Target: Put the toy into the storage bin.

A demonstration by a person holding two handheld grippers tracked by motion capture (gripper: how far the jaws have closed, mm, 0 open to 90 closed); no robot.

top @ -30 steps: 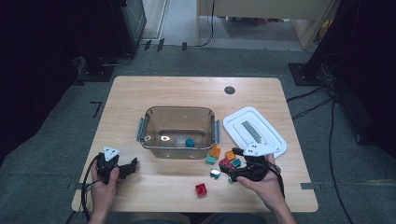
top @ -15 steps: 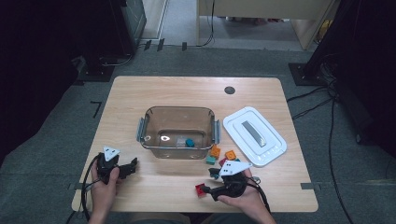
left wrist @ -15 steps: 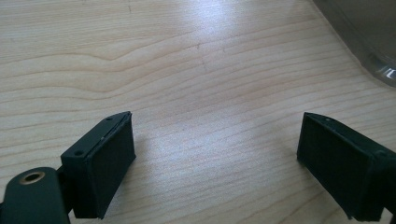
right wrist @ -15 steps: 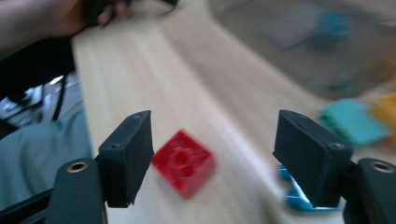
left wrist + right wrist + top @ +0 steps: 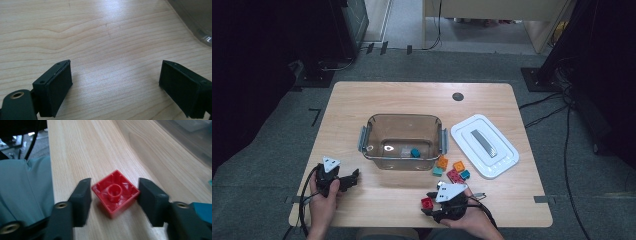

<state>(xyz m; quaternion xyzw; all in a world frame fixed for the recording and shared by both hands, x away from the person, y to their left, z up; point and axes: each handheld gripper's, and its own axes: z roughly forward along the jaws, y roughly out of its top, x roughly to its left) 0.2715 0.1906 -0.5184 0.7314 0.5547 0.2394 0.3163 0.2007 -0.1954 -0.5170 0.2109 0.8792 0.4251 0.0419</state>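
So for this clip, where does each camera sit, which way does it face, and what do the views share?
High view: above the person's side, looking forward and down on the table; both forearms, left gripper and right gripper show.
Left gripper view: on the left gripper, facing bare wood between wide-apart jaws, bin edge at top right.
Right gripper view: on the right gripper, low along the table; jaws, just closing, flank the red block, the right one at its corner.
Shared: red block and bin also appear from above.

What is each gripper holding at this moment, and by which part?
Nothing is gripped yet. The right gripper has just been closing around the upturned red brick; its jaws flank two opposite corners, barely touching. The left gripper is open over bare table.
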